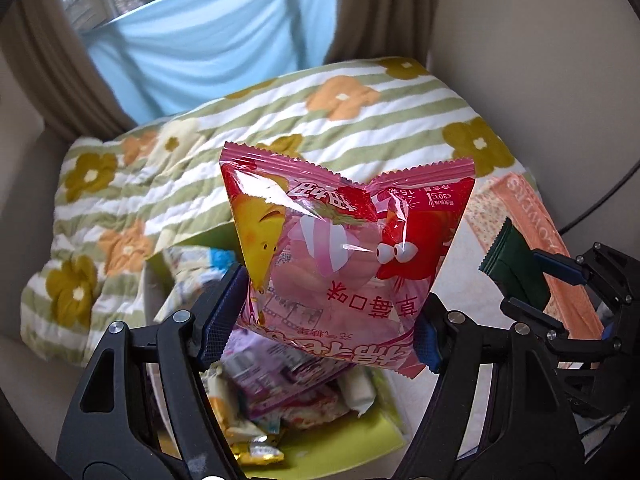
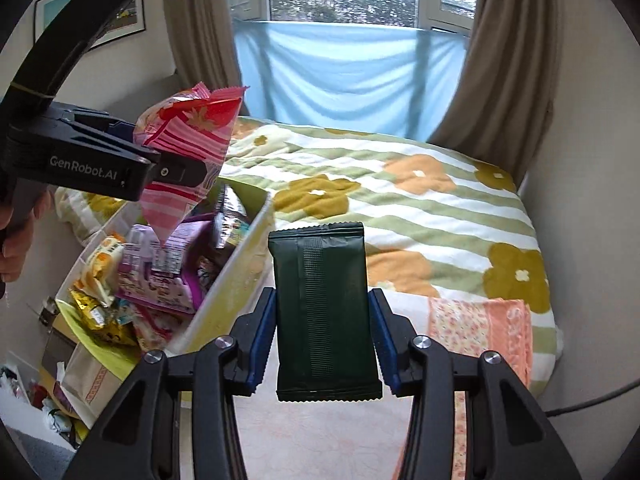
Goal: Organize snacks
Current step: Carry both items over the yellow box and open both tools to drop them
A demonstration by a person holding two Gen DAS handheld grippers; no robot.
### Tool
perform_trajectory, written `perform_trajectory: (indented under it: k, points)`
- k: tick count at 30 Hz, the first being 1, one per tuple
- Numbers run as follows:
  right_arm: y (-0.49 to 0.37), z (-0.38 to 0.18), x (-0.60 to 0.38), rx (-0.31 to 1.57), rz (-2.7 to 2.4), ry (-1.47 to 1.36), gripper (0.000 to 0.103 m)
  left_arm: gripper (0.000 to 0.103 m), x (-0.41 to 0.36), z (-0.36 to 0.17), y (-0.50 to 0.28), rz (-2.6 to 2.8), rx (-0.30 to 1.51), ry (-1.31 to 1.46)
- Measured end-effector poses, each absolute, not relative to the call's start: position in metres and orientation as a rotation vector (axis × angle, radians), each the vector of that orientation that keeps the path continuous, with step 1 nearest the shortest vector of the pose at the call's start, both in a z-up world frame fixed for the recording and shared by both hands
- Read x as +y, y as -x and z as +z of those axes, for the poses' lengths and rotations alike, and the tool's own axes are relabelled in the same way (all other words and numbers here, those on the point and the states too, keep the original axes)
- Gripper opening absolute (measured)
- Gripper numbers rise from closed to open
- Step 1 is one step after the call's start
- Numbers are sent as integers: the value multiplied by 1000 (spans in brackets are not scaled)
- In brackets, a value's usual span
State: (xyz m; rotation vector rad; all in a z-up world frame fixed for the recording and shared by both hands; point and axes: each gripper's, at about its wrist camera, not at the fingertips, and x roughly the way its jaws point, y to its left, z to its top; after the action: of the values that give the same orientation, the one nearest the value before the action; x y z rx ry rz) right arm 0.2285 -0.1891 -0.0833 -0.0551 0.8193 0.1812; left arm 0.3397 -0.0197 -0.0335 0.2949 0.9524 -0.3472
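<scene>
My left gripper is shut on a pink and red candy bag and holds it in the air above a white storage box full of snack packets. The same bag and left gripper show at the left of the right wrist view. My right gripper is shut on a dark green flat packet, held upright just right of the box. That packet and the right gripper show at the right edge of the left wrist view.
The box's snacks include purple, yellow and white packets. A striped flower blanket covers the bed behind. An orange towel lies on the bed at the right. Curtains and a blue cloth hang at the window. Clutter lies on the floor at the left.
</scene>
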Motion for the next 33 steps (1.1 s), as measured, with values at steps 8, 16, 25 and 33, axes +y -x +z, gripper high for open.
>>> perform_trajectory:
  k: [8,16,25,33]
  points:
    - [-227,-76,-121,816,310,49,42,71,91,-41,-301,-219,975,-129]
    - [-213,-82,-74,856,288,-11,42,71,122,-82,-275,-279,1037,-57]
    - [-200,-91,-74,907,171,-56,42,72,112,-109,-275,-354,1083,-24]
    - [-209,-102,-80,924,193,-49,42,102,126,-101,-273,-306,1041,55]
